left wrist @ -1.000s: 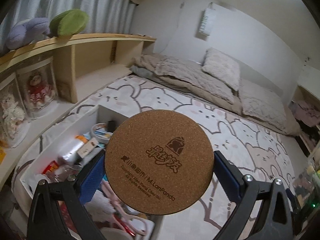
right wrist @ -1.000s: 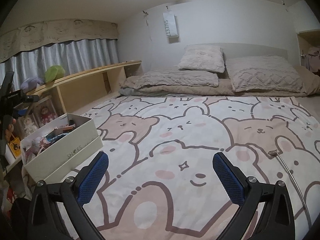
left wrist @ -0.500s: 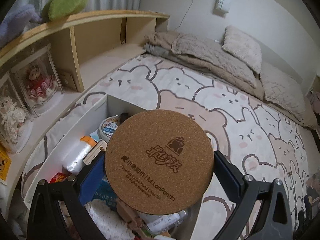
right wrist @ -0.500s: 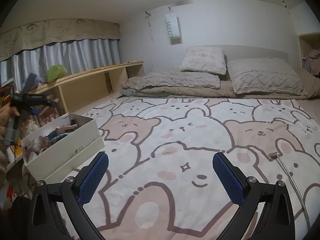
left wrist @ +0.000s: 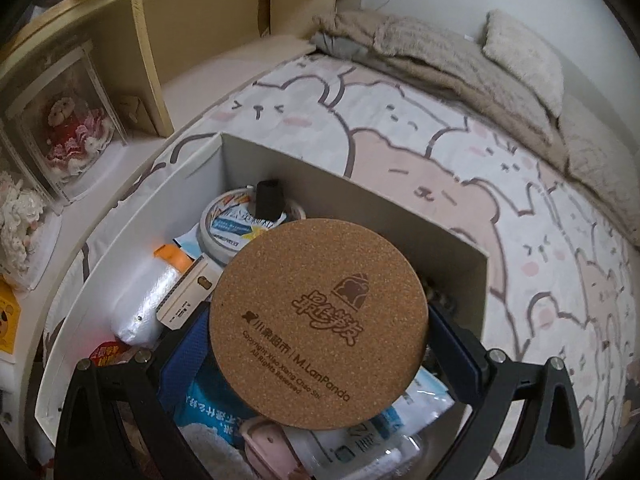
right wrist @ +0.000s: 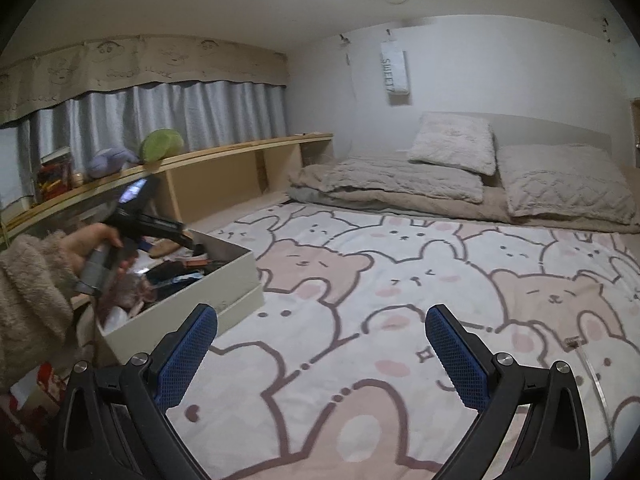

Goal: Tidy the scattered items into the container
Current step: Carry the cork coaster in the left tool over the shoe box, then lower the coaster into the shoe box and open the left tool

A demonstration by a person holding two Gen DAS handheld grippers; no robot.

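Since a second ago the left gripper (left wrist: 320,336) has tipped down and moved in over the white box (left wrist: 360,196), so the box now fills the lower part of its view where bedspread showed before. The right gripper (right wrist: 320,356) has barely shifted.

The left gripper clamps a round cork coaster (left wrist: 319,324) by its edges, held flat-face to the camera directly above the box. Printed on the coaster are a small logo and lines of text.

Inside the box, below the coaster, lie a round tin (left wrist: 236,226) with a small black object (left wrist: 269,200) standing on it, a clear plastic bag (left wrist: 150,300) with an orange tab, a small white carton (left wrist: 188,296), and blue-and-white packets (left wrist: 216,404). Contents nearest the camera are partly hidden by the coaster.

The box sits on a bedspread (left wrist: 440,152) patterned with cartoon bears and rabbits, next to a low wooden shelf (left wrist: 152,40).

The right gripper hovers over the bedspread, to the right of the box, its blue-padded jaws spread wide and holding nothing. From its view, the person's left hand (right wrist: 94,246), in a fuzzy beige sleeve, holds the other tool over the box.
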